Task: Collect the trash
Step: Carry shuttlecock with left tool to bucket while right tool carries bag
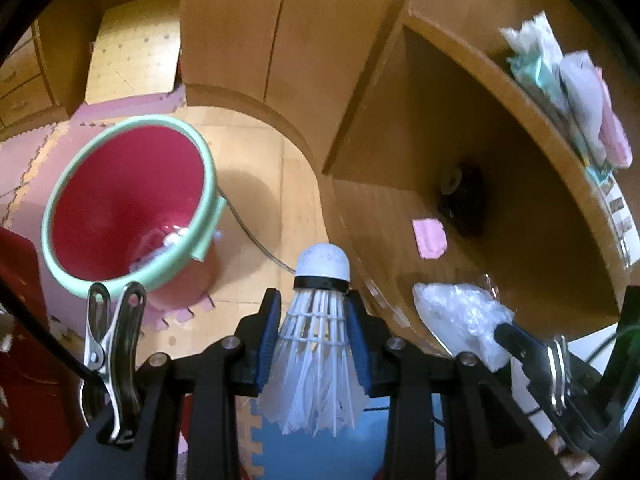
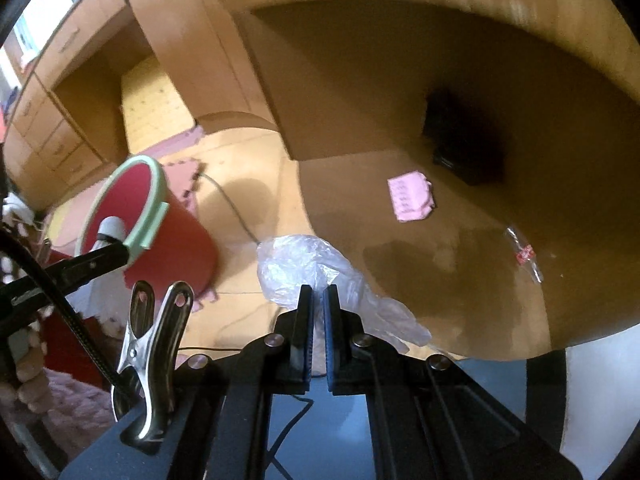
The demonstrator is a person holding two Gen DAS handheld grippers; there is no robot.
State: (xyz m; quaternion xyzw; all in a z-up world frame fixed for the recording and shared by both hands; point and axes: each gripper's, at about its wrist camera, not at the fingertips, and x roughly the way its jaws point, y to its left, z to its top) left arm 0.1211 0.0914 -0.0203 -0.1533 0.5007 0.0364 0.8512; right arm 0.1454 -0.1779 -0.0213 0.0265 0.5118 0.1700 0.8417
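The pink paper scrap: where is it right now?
In both wrist views the pink paper scrap lies flat on the wooden desk, just in front of the dark object at the back, beyond the right gripper.

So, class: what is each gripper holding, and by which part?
The left gripper pinches a shuttlecock by its feather skirt, cork forward. The right gripper clamps a crumpled clear plastic bag by its near edge.
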